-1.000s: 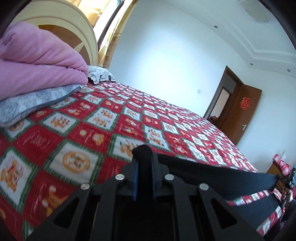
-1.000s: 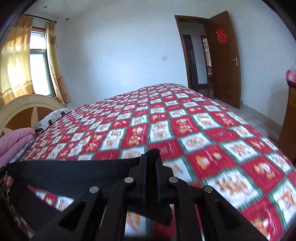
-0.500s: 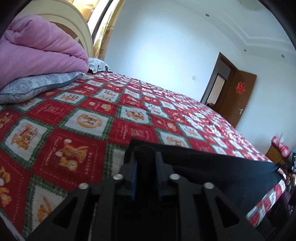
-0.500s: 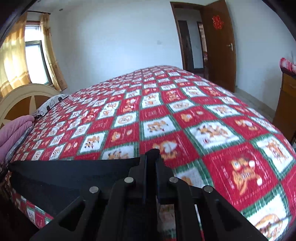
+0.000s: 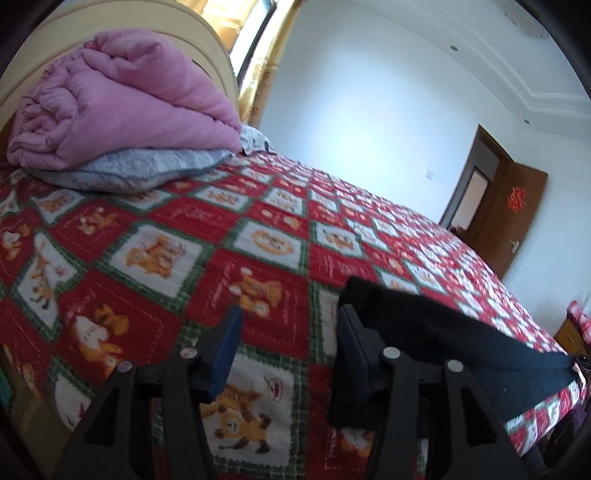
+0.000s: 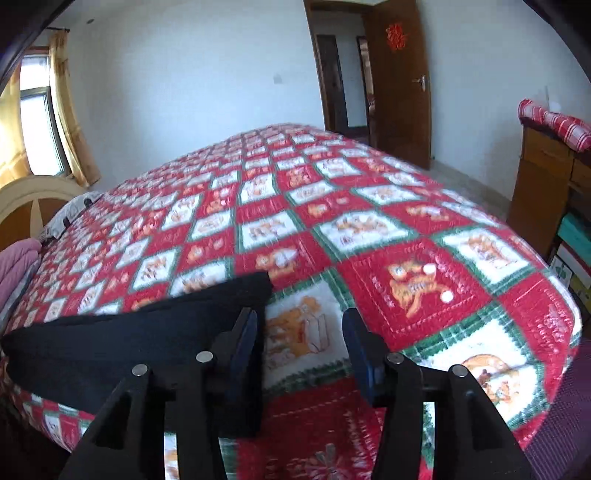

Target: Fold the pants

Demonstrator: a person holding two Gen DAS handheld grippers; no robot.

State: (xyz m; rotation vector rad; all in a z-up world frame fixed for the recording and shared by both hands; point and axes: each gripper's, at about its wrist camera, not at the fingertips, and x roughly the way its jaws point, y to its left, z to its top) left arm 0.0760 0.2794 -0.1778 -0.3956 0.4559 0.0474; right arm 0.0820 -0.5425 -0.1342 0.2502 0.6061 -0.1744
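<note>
Your bed is covered to its edges by a red, white and green checked bedspread [image 5: 258,236] printed with orange cartoon animals. At the head end a rolled pink quilt [image 5: 122,110] sits on a grey pillow [image 5: 140,170], both against the cream headboard [image 5: 192,33], with a yellow curtain [image 6: 70,110] and a window behind. The walls are plain white. A brown door [image 6: 402,81] carrying a red paper ornament stands open beyond the far side of the bed, and a wooden cabinet [image 6: 543,181] topped with red checked cloth stands off the foot end.

The black pants [image 5: 461,332] lie as a long band along the bed's near edge. Your left gripper [image 5: 288,325] has just been opening; its jaws now stand apart over bare bedspread, one pant end just outside the right-hand finger. Your right gripper [image 6: 299,328] has likewise just been opening, its jaws apart, the other end of the pants [image 6: 147,332] against the outside of its left-hand finger.
</note>
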